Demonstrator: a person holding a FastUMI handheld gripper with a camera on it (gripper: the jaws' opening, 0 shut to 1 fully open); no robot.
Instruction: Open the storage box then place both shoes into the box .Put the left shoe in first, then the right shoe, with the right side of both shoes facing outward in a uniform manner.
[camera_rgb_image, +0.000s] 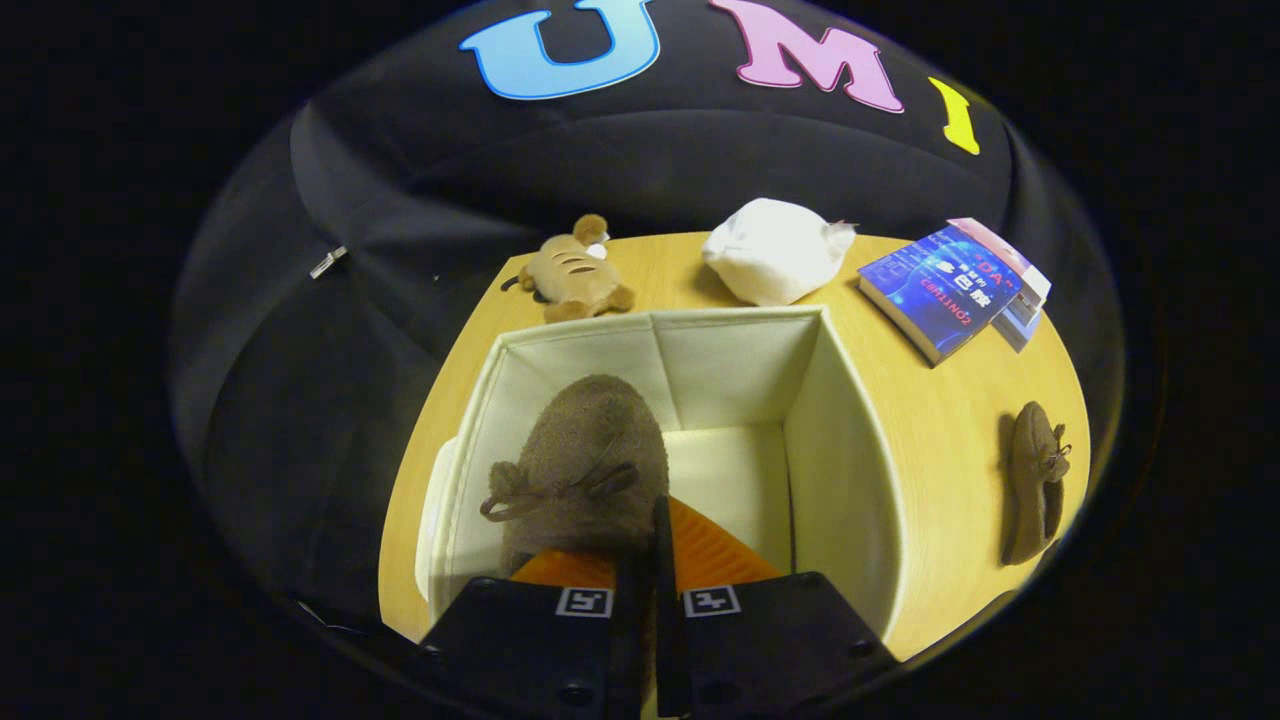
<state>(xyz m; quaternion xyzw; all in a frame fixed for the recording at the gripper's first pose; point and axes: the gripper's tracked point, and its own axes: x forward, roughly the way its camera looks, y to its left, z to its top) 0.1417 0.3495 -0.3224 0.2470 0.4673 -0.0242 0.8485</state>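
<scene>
Wooden bench (930, 440) carries the open box (850, 470). Tongs (655, 545) are clamped on one shoe (585, 460), hanging it inside the box, probably for lowering. Second shoe (1035, 480) lies right of the box, waiting its turn.

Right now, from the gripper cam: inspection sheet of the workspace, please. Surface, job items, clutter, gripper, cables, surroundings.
Surface: wooden table, light finish, bare between the items.
Job's things: storage box open, pale lining; brown shoe held over the box's inside, bow facing up; second shoe lying on the table beside the box, apart from it.
Clutter: plush toy, white bag and books on the table beyond the box.
Gripper: gripper closed on the brown shoe's rear edge, above the box opening.
Cables: nothing seen.
Surroundings: black cloth wall behind the table.
</scene>
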